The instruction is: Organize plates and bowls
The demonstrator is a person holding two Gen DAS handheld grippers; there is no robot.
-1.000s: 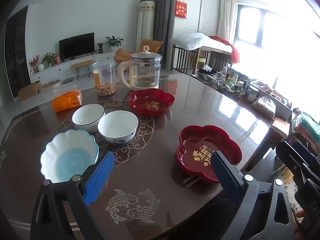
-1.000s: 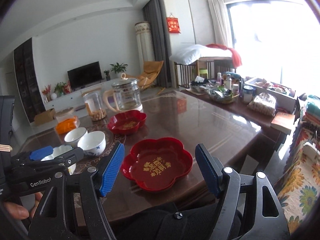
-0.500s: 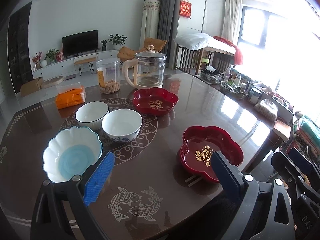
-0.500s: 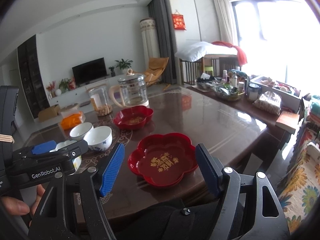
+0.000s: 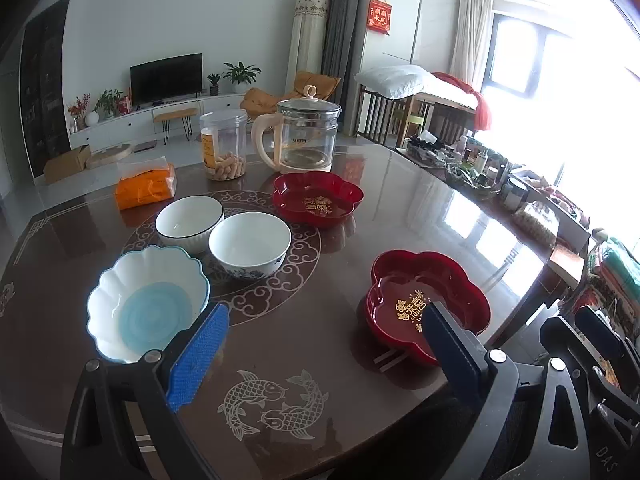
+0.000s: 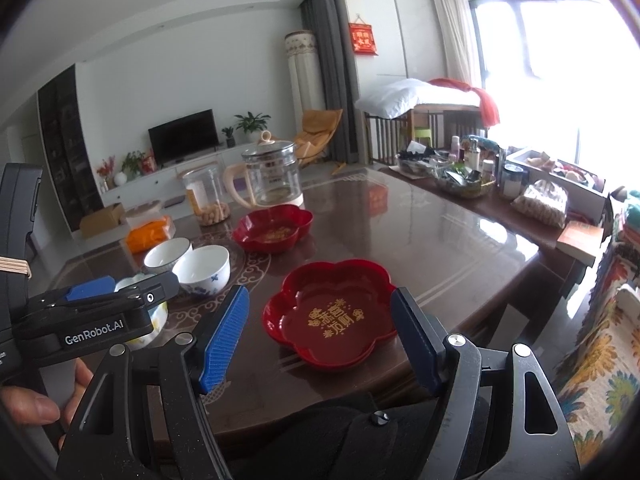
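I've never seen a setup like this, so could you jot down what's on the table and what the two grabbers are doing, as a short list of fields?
Red dishes: near flower-shaped red dish; far red dish
Bowls: scalloped blue-and-white bowl; two white bowls, side by side
Other items: glass kettle; snack jar; orange packet
Left gripper: open, empty
Right gripper: open, empty, facing near dish

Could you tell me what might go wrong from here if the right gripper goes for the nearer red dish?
1. The near red plate sits close to the table edge; a nudge from the open right gripper could push it towards that edge, or over it.
2. The tabletop looks glossy, so the plate may slide rather than be gripped.
3. The two white bowls seem to touch, beside the scalloped blue bowl; lifting one with the open left gripper could knock its neighbour.
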